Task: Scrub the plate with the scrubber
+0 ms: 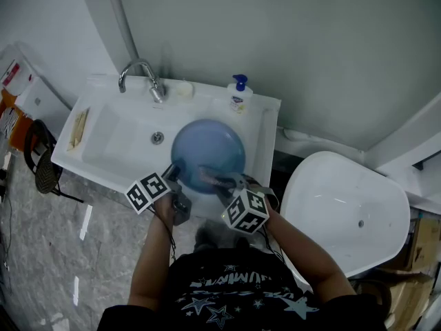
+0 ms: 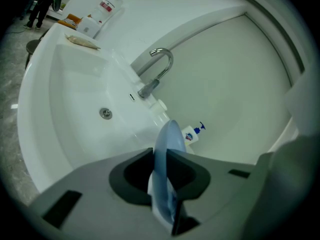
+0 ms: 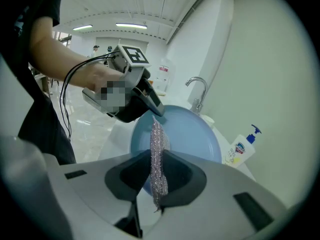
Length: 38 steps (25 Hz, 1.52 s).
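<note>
Two grips set: my left gripper (image 2: pixel 161 184) clamped on plate (image 1: pixel 208 147) rim, plate over sink (image 1: pixel 114 140); my right gripper (image 3: pixel 156 171) clamped on scrubber (image 3: pixel 156 141). Press scrubber flat, work small circles, hold rim firm.

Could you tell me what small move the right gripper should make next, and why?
Probably press the scrubber onto the plate and start a short stroke across its face. The left gripper is clamped on the plate's rim over the sink, the right gripper grips the scrubber right at the plate, and contact isn't clear.
</note>
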Each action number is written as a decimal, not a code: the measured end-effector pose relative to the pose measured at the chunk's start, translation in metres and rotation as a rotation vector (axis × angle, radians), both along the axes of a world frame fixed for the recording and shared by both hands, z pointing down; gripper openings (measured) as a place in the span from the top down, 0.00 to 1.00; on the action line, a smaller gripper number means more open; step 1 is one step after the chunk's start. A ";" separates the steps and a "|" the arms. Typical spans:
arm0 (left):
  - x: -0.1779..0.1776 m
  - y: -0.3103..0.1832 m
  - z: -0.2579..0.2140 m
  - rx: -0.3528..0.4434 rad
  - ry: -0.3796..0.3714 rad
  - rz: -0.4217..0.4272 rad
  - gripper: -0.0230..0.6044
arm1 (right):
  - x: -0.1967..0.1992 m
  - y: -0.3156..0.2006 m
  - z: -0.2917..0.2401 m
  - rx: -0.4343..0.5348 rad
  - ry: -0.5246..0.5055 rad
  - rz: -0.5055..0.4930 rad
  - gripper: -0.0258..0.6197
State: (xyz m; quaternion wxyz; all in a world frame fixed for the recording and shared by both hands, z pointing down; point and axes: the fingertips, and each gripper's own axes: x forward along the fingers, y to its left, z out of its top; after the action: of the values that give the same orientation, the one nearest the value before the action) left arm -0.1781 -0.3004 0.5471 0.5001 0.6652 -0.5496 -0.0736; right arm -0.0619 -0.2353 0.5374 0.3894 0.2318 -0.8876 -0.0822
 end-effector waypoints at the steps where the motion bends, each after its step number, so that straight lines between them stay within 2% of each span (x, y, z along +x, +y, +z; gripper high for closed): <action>1: 0.000 0.000 0.001 -0.001 -0.003 0.004 0.87 | 0.000 -0.001 -0.002 -0.003 -0.012 0.004 0.84; 12: 0.020 0.016 0.022 -0.049 0.005 0.082 0.87 | 0.034 -0.027 -0.040 0.104 -0.123 0.156 0.84; 20: 0.044 0.026 0.036 -0.091 0.005 0.175 0.87 | 0.053 -0.035 -0.036 0.092 -0.138 0.218 0.84; 27: 0.054 0.026 0.047 -0.125 -0.027 0.236 0.87 | 0.063 -0.038 -0.031 0.078 -0.147 0.248 0.84; 33: 0.055 0.026 0.054 -0.139 -0.119 0.316 0.87 | 0.068 -0.039 -0.025 0.065 -0.136 0.259 0.84; 35: 0.055 0.026 0.056 -0.143 -0.177 0.357 0.87 | 0.069 -0.038 -0.023 0.062 -0.133 0.259 0.84; 38: 0.056 0.025 0.059 -0.134 -0.301 0.433 0.87 | 0.070 -0.038 -0.021 0.059 -0.128 0.260 0.84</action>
State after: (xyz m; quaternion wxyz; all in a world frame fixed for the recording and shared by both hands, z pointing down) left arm -0.1218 -0.2751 0.6065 0.4597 0.7361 -0.4664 0.1712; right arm 0.0081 -0.2728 0.5166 0.3325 0.3607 -0.8704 -0.0421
